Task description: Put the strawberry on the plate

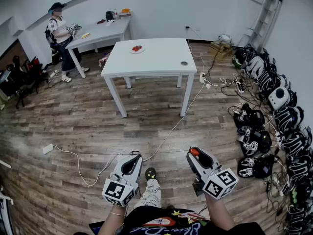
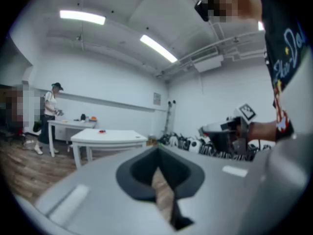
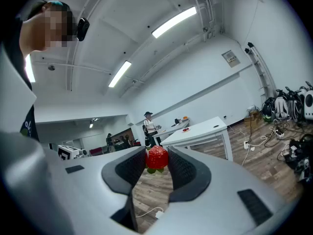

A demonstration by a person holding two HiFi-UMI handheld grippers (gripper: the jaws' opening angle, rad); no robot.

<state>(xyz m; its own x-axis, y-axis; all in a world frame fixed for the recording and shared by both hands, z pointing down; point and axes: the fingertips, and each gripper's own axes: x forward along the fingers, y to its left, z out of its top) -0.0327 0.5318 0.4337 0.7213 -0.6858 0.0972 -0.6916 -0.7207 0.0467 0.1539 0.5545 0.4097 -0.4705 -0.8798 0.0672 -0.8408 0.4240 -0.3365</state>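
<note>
My right claw [image 1: 195, 154], nearest and low over the wooden floor [image 1: 98, 126], is clamped on the strawberry [image 3: 157, 157], the red fruit pinched between both pads at their tips. My left claw [image 1: 132, 158], beside it, has its jaws together with nothing between them. Beyond, well apart from both claws, stands the white table [image 1: 161, 60] carrying the plate [image 1: 137, 49]; farther still, a person [image 1: 59, 33] stands at a second table [image 1: 105, 31].
</note>
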